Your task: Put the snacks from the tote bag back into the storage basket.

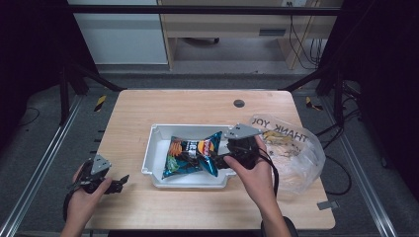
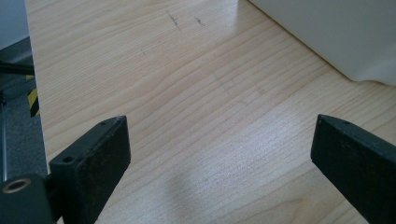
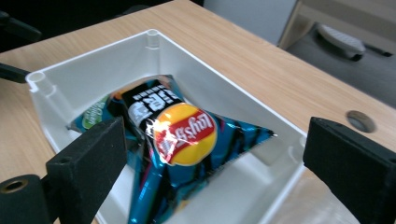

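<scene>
A blue chip bag (image 1: 192, 154) with a red and yellow logo lies in the white tray (image 1: 159, 134) at the table's middle. My right gripper (image 1: 221, 159) hovers over the tray's right end, open, its jaws wide on either side of the bag (image 3: 187, 144) and holding nothing. The tray's wall (image 3: 93, 65) surrounds the bag. My left gripper (image 1: 120, 182) rests low near the table's front left, open and empty, pointing toward the tray, whose white corner (image 2: 336, 32) lies ahead of it over bare wood.
A clear plastic bag (image 1: 291, 153) printed "THANK YOU" lies right of the tray, under my right hand's far side. A round grommet (image 1: 239, 103) sits at the back of the wooden table (image 1: 197, 106). The table's left edge (image 2: 35, 93) is close to my left gripper.
</scene>
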### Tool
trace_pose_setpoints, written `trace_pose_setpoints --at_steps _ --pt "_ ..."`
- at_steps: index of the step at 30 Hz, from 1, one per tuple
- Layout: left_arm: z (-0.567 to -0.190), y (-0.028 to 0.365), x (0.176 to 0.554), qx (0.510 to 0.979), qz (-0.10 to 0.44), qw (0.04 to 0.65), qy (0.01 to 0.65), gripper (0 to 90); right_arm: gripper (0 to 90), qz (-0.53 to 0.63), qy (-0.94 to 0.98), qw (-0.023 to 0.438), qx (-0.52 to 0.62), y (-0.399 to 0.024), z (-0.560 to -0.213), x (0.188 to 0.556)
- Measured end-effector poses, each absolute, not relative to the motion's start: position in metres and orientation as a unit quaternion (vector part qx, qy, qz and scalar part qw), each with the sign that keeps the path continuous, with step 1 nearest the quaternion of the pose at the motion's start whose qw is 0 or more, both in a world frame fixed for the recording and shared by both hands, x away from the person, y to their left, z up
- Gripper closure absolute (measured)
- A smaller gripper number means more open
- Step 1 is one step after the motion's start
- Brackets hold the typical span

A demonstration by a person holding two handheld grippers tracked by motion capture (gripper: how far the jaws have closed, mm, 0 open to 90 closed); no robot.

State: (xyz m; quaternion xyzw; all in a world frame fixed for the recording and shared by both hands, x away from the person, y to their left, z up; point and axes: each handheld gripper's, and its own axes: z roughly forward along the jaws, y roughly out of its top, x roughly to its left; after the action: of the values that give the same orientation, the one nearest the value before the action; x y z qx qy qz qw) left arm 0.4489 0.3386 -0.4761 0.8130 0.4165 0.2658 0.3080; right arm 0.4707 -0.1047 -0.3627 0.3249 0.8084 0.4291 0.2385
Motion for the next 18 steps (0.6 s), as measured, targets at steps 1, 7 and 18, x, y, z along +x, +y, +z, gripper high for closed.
trace_pose_setpoints --at_steps 1,7,18 --pt "-0.476 0.339 0.449 0.813 0.266 0.308 0.417 4.4 6.6 0.428 0.805 0.247 0.329 -0.109 -0.362 0.468" --pt "-0.475 0.339 0.449 0.813 0.266 0.31 0.416 4.4 6.1 0.429 0.785 0.277 0.35 -0.119 -0.363 0.462" --pt "-0.475 0.339 0.448 0.812 0.266 0.31 0.416 4.4 5.8 0.403 0.765 0.319 0.388 -0.14 -0.368 0.461"
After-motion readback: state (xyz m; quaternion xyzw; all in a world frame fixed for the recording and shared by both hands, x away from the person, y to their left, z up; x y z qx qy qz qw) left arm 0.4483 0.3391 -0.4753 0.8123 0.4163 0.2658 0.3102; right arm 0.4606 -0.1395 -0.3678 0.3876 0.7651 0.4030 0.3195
